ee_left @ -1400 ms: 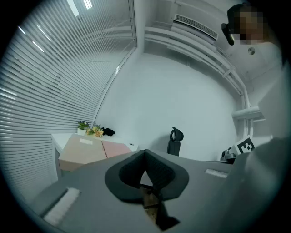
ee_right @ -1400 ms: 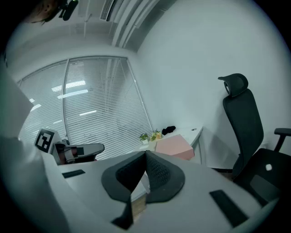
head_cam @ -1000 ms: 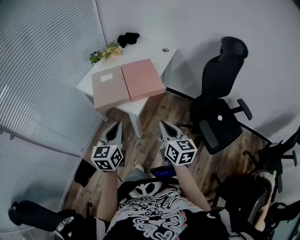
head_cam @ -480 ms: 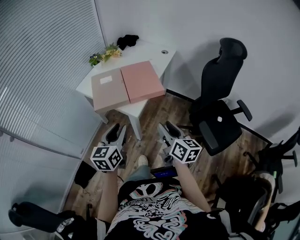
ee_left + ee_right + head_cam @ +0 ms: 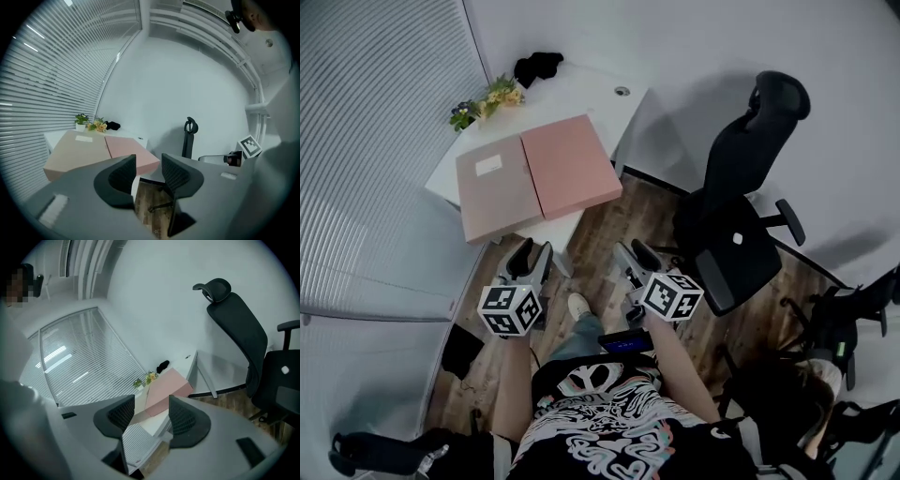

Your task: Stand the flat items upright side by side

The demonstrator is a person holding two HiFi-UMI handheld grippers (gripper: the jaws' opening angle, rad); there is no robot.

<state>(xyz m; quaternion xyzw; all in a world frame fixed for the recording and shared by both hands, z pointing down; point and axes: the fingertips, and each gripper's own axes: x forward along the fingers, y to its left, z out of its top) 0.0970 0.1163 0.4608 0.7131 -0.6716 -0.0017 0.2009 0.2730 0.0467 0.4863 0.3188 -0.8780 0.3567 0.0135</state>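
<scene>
Two flat boxes lie side by side on a white desk (image 5: 581, 94): a tan box (image 5: 492, 187) with a small white label on the left, a pink box (image 5: 570, 167) on the right. Both grippers hang over the wooden floor in front of the desk, short of the boxes. My left gripper (image 5: 528, 256) is opening, with nothing between its jaws. My right gripper (image 5: 631, 256) is opening too and holds nothing. The tan box (image 5: 75, 149) and pink box (image 5: 129, 150) show beyond the left jaws. The pink box (image 5: 166, 389) shows past the right jaws.
A small potted plant with flowers (image 5: 483, 98) and a dark bundle (image 5: 536, 66) sit at the desk's far end. A black office chair (image 5: 741, 220) stands to the right. Window blinds (image 5: 366, 141) run along the left. Dark gear lies on the floor at right (image 5: 839, 328).
Both grippers' jaws have gone from shut to parted. The view has shifted, so the desk sits a little further left and closer to the grippers.
</scene>
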